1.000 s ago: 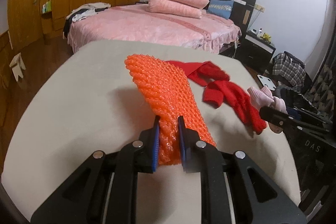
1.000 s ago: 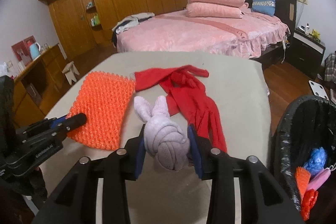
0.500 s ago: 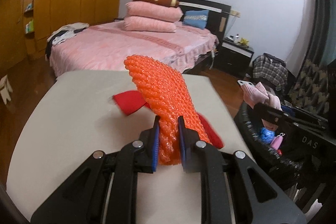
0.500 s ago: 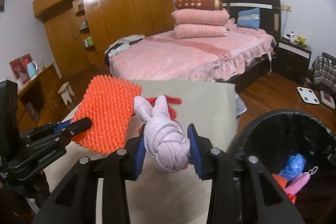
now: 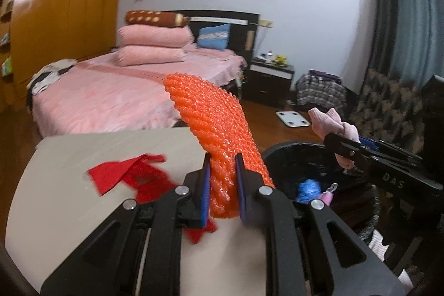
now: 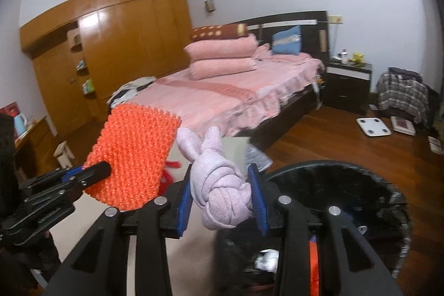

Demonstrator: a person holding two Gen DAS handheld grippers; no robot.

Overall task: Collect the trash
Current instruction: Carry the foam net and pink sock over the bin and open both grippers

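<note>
My left gripper (image 5: 222,179) is shut on an orange bubble-wrap sheet (image 5: 213,124) that stands up from its blue pads, held above the beige table (image 5: 61,185) near its right edge. In the right wrist view the same orange sheet (image 6: 133,157) hangs at the left in the left gripper (image 6: 94,171). My right gripper (image 6: 222,196) is shut on a knotted pale-pink sock (image 6: 219,182) above the rim of the black bin (image 6: 360,179). From the left wrist view that pink sock (image 5: 333,126) and the right gripper (image 5: 344,146) hover over the black bin (image 5: 291,157).
A red cloth (image 5: 130,176) lies on the table. The bin holds a blue wad (image 5: 308,189) and a pink item (image 5: 326,196). Beyond are a pink bed (image 5: 111,99), a dark nightstand (image 5: 269,82), a white scale (image 5: 292,118) on the wooden floor, and wooden wardrobes (image 6: 125,46).
Both grippers have risen and swung right, carrying the orange sheet and the pink sock off the table toward the black bin. Grips are unchanged.
</note>
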